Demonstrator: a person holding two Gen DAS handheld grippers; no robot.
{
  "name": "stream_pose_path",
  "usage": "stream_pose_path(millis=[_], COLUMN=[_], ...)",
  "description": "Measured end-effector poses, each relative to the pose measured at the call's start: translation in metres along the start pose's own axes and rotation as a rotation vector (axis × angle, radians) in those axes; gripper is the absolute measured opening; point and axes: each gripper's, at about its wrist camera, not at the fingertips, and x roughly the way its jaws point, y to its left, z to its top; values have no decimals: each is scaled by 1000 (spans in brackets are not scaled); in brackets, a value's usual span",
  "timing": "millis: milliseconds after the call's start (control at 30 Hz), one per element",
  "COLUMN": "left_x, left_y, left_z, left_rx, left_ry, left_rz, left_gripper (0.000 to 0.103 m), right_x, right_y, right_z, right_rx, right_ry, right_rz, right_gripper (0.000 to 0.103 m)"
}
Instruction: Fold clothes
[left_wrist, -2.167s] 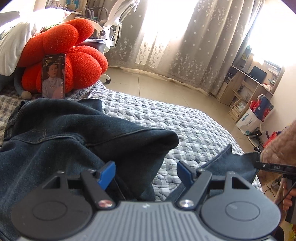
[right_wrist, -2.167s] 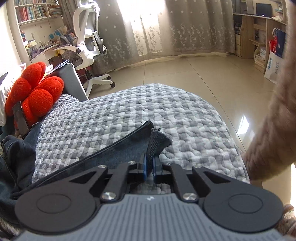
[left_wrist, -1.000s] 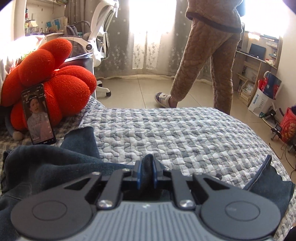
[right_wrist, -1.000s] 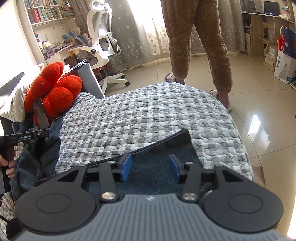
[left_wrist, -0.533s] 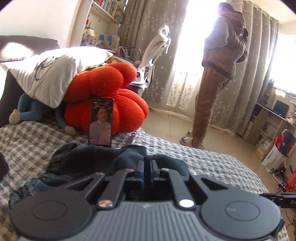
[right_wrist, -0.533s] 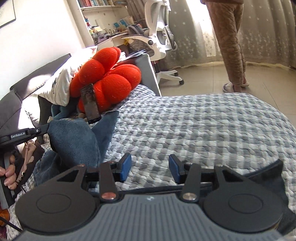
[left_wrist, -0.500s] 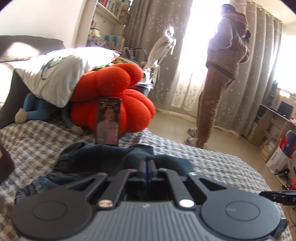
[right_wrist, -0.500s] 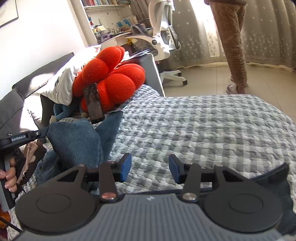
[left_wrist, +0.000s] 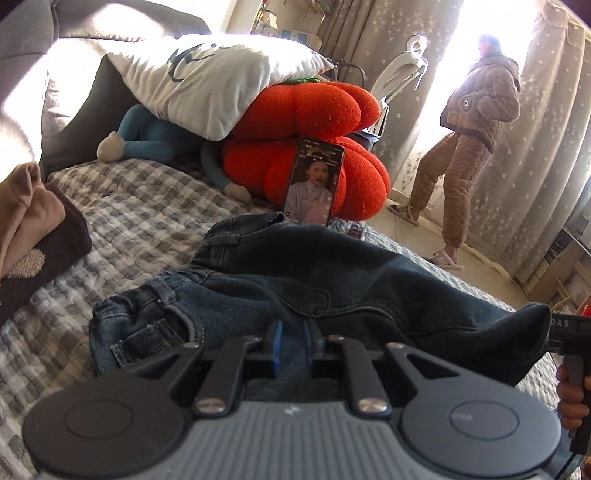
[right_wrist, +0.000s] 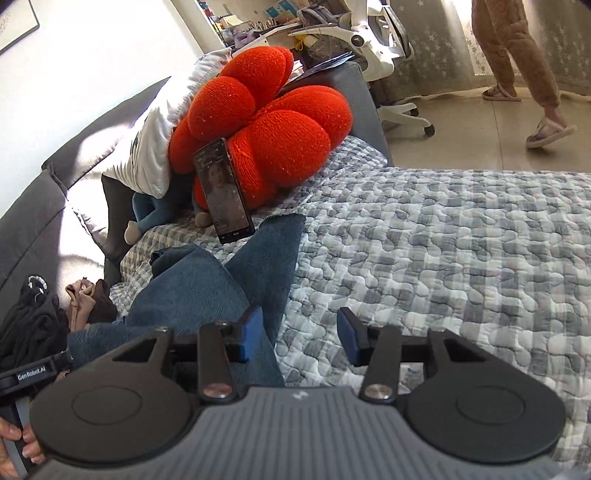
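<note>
My left gripper (left_wrist: 293, 345) sits low centre of the left wrist view, blue pads a narrow gap apart; they have just been opening, with dark denim showing between and under them, and I can't tell if they still pinch it. The jeans (left_wrist: 295, 280) fill the middle of that frame: dark blue, folded over into a thick bundle, waistband with belt loops and pocket stitching bunched at lower left, a smooth folded leg running off to the right edge. They lie on the grey checked quilt (left_wrist: 140, 221). In the right wrist view my right gripper (right_wrist: 300, 338) is at lower centre, jaws well apart with nothing between them, only quilt below; the left pad sits just beside the jeans' edge. There the jeans look lighter blue, heaped at lower left. A phone (left_wrist: 314, 184) stands propped against the red cushion (left_wrist: 314, 122) just beyond the jeans, upper centre. White pillow (left_wrist: 214, 74) on top of the cushion. A person in a quilted tan suit (left_wrist: 472, 129) stands by the curtain (left_wrist: 546, 147), upper right.
</note>
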Motion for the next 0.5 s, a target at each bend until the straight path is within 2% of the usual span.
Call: stream_pose_path(millis=[167,267,333,400,500], left_x=[13,22,28,34,42], left_y=[-2,-7,-12,-17,-24], left_z=[3,6,7,7,8], left_rx=[2,11,27,44,63], left_ry=[13,21,21,25,33], left_rz=[-9,-27,-36,-37,-37], left_gripper=[30,51,70,78,80], right_x=[35,55,68,80,97], right_y=[-11,-14,-13,-12,-8], right_z=[14,20,22,23,23], right_rx=[49,61,61,58,54], right_ry=[52,81,93,106,122], right_rz=[86,106,114,126,125], right_gripper=[49,49,49,49,48])
